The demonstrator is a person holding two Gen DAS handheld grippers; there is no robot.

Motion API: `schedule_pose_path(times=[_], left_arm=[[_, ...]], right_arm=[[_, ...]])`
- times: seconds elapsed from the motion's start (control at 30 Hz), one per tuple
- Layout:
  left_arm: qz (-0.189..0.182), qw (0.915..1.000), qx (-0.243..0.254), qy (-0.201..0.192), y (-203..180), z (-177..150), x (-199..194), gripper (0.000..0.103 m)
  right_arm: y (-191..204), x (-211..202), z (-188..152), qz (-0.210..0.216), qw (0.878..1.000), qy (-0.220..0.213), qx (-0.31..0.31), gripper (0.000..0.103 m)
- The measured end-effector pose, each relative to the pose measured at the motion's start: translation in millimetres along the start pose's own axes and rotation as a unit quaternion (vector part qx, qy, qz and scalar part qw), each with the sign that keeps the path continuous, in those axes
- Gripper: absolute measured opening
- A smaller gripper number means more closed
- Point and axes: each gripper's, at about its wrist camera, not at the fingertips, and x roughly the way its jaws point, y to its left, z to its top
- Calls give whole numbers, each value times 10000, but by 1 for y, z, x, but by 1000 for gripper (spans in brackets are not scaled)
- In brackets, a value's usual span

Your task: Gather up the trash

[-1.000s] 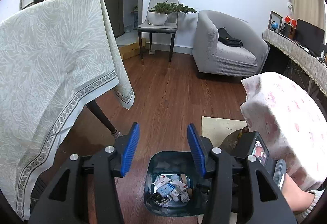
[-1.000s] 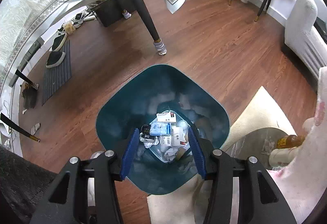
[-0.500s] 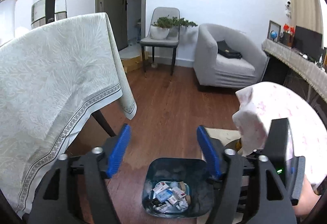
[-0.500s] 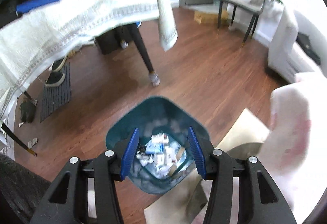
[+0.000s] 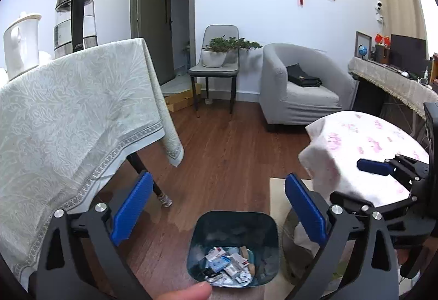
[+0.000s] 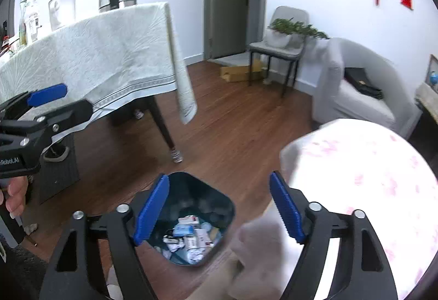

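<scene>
wood floor (image 5: 232,152): trash bin (image 5: 232,220) upright, mouth up; left gripper (image 5: 219,209), right gripper (image 6: 219,209) just spread, nothing between.

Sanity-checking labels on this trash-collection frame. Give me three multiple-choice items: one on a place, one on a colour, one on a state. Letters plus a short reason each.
1. Where does the trash bin stand?
A. on the wooden floor, near the draped table's leg
B. on the grey armchair
C. on top of the draped table

2. What colour are the pads of the left tool?
A. red
B. blue
C. yellow

3. What state is the right tool in?
A. shut on a wrapper
B. shut with nothing held
C. open with nothing held

Answers:
1 A: the bin sits on floorboards beside the dark table leg.
2 B: both pads show bright blue against the black frame.
3 C: its jaws stand wide apart, having just been opening, and only the bin far below shows between them.
</scene>
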Motion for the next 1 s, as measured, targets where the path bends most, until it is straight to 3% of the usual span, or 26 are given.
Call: schedule_pose_path(times=[0.33, 0.77, 1.0], left_arm=[[-80, 10000, -34, -5, -21, -13, 0, 100], [56, 9995, 294, 37, -57, -27, 7, 100], [77, 9994, 330, -48, -69, -31, 8, 100]], right_arm=[[-54, -40, -21, -689, 9961, -276, 479, 97], [-111, -77, -46, -1158, 9872, -436, 1002, 99], [-130, -91, -55, -1174, 9858, -482, 1099, 99]])
